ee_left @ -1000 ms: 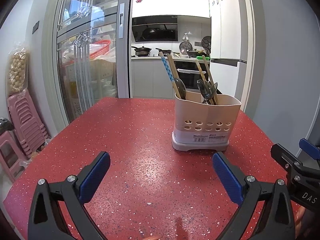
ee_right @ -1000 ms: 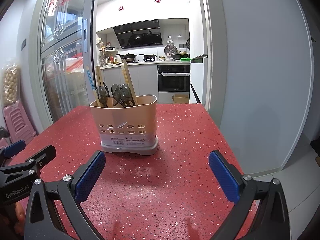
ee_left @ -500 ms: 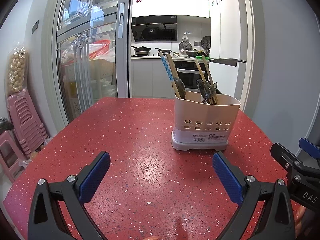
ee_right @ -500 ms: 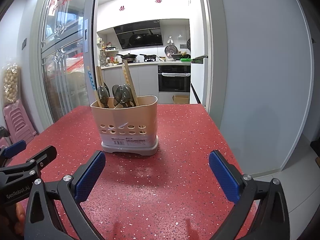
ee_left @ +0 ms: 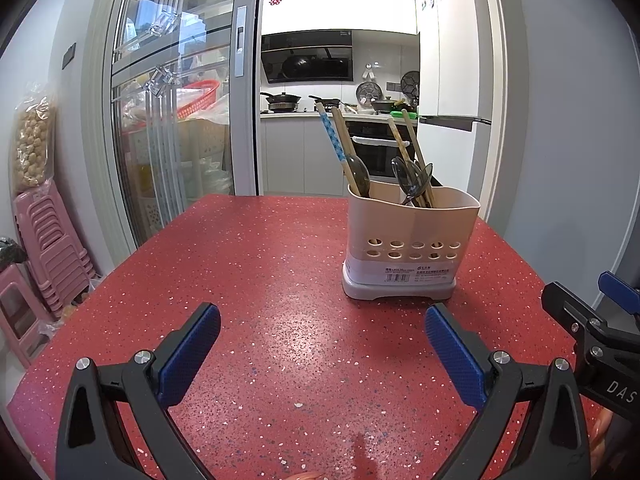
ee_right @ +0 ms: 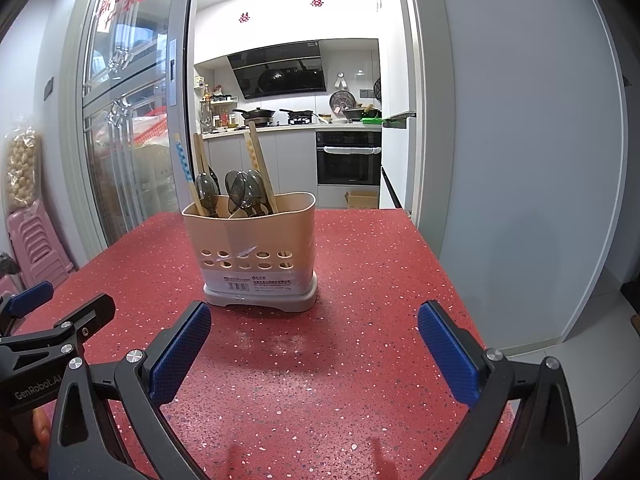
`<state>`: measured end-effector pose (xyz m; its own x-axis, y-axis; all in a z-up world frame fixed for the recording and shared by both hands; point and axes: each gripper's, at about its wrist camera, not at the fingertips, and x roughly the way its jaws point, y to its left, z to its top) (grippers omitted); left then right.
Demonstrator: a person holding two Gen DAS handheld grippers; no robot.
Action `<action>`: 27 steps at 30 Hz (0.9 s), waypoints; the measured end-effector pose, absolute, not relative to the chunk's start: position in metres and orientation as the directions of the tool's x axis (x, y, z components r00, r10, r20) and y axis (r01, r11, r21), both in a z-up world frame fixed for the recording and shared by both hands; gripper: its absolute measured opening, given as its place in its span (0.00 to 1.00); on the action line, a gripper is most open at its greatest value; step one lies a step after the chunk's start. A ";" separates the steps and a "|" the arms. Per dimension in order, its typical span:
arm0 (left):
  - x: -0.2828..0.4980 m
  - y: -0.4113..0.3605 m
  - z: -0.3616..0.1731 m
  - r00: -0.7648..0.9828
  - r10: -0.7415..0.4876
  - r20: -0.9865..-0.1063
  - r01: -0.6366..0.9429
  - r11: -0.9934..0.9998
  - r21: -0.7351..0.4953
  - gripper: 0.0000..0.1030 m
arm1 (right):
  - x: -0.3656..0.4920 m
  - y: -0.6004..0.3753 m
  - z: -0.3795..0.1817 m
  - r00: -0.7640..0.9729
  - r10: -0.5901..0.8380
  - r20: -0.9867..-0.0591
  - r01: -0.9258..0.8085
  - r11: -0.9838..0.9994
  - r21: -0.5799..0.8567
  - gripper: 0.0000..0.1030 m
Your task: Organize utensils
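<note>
Left wrist view: a red speckled surface (ee_left: 260,280) is filling the foreground, with a kitchen showing through the doorway and stacked pink stools (ee_left: 48,240) standing at the left wall. The beige utensil holder (ee_left: 404,248) is standing upright on the surface, right of centre, carrying dark spoons (ee_left: 412,180) and wooden-handled utensils. The left tongs (ee_left: 320,340) are gaping wide, holding nothing.

Right wrist view: the right tongs (ee_right: 314,338) are likewise spreading wide and empty. The holder is standing ahead, slightly left, well apart from both.
</note>
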<state>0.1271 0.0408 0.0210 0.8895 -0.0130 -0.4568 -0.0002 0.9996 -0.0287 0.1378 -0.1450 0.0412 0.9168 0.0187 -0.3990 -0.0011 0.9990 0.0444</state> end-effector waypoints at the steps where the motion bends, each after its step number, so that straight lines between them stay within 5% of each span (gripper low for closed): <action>1: 0.127 0.041 0.021 0.889 -0.014 -0.457 0.001 1.000 -0.029 1.00 | 0.138 -0.145 0.041 0.917 0.019 -0.399 -0.001 0.999 0.045 1.00; 27: 0.127 0.042 0.019 0.884 -0.018 -0.466 0.004 1.000 -0.031 1.00 | 0.137 -0.144 0.040 0.913 0.026 -0.406 -0.006 0.999 0.051 1.00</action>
<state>0.1273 0.0423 0.0195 0.8845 -0.0181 -0.4662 0.0042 0.9995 -0.0308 0.1372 -0.1437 0.0399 0.9133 0.0262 -0.4065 -0.0062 0.9987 0.0505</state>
